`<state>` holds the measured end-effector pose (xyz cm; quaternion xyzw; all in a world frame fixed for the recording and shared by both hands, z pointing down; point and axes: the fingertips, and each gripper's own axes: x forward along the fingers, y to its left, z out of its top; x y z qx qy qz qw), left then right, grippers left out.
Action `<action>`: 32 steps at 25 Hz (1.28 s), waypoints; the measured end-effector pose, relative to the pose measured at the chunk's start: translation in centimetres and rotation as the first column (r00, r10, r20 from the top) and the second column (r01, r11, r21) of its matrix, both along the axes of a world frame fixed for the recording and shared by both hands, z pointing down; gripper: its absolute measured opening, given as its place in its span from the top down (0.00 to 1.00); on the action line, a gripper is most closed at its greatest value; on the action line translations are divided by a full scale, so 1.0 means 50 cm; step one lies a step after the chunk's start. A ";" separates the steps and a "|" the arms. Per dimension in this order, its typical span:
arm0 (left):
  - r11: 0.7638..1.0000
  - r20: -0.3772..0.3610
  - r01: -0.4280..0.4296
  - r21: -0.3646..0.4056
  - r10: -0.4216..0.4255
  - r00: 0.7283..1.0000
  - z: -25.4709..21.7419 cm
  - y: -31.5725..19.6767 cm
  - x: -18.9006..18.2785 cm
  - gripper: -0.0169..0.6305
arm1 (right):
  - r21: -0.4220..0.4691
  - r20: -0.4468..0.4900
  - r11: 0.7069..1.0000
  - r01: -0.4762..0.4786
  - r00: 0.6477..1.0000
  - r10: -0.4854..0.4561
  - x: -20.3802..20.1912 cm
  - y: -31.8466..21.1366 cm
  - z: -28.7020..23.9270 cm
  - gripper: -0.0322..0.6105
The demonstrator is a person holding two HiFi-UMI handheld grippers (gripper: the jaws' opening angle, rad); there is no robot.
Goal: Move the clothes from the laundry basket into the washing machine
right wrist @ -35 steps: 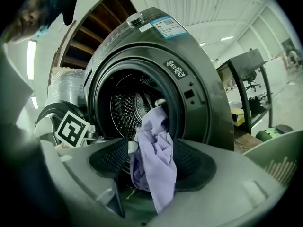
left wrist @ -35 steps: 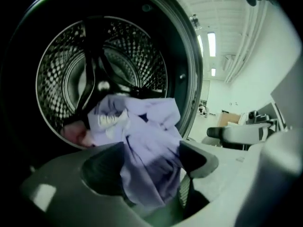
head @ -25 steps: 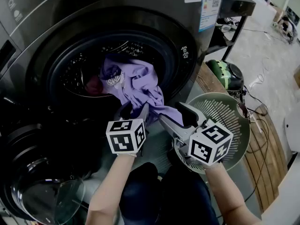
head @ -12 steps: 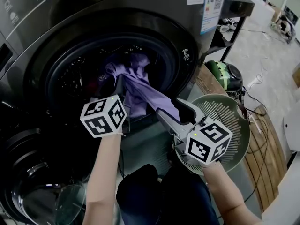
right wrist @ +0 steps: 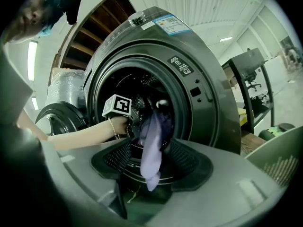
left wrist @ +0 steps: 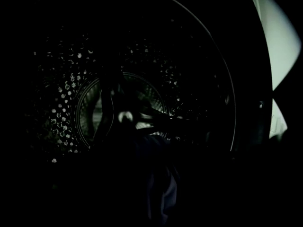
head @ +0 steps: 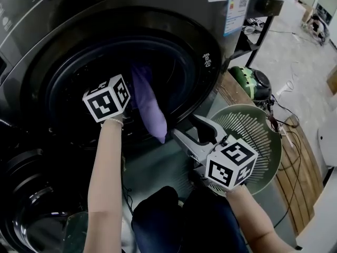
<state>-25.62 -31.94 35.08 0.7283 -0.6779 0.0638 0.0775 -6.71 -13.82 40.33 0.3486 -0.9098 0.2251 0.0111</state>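
Observation:
A purple garment (head: 149,109) hangs out of the washing machine's (head: 210,46) round opening, and its lower end droops over the door rim. My left gripper (right wrist: 137,123) reaches into the drum, shut on the garment's upper part. Only its marker cube (head: 107,98) shows in the head view. The left gripper view is nearly black, showing the perforated drum (left wrist: 61,103) and a dim fold of cloth (left wrist: 163,193). My right gripper (head: 188,128) stands open in front of the opening. Its jaws have just been closing a little, with nothing between them. The green laundry basket (head: 258,136) sits at the right.
The washer's glass door (head: 42,194) hangs open at the lower left. A green helmet-like object (head: 251,83) lies behind the basket on a wooden platform (head: 295,178), with cables beside it. A black rack (head: 263,15) stands right of the machine. The person's knees (head: 179,220) are below.
My left gripper has moved up and into the drum, carrying the purple garment with it, so less cloth hangs outside. The right gripper has stayed in place.

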 end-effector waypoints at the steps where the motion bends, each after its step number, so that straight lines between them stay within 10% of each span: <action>1: 1.000 -0.005 -0.006 -0.014 0.006 1.000 0.012 -0.001 0.001 0.59 | -0.003 0.003 1.000 0.003 1.000 -0.003 -0.001 0.003 0.001 0.54; 10: 0.987 0.039 -0.145 -0.071 0.148 0.988 0.043 0.110 0.061 0.54 | -0.002 0.055 1.000 0.020 0.998 -0.020 -0.001 0.013 -0.021 0.54; 22: 0.840 0.034 -0.358 -0.407 0.406 0.913 0.244 0.274 0.208 0.53 | -0.011 0.048 0.999 0.042 0.998 -0.041 -0.002 0.026 -0.010 0.54; 26: 0.838 0.022 -0.384 -0.389 0.425 0.905 0.250 0.255 0.208 0.91 | -0.007 0.041 1.000 0.026 0.999 -0.025 0.003 0.019 -0.009 0.54; 28: 0.832 0.005 -0.416 -0.366 0.449 0.894 0.238 0.245 0.203 0.92 | 0.001 0.042 1.000 0.015 0.999 -0.015 0.007 0.012 -0.013 0.54; 32: 0.917 0.033 -0.316 -0.244 0.334 0.942 0.170 0.177 0.133 0.93 | 0.015 0.049 1.000 -0.003 0.999 0.003 0.011 -0.001 -0.021 0.55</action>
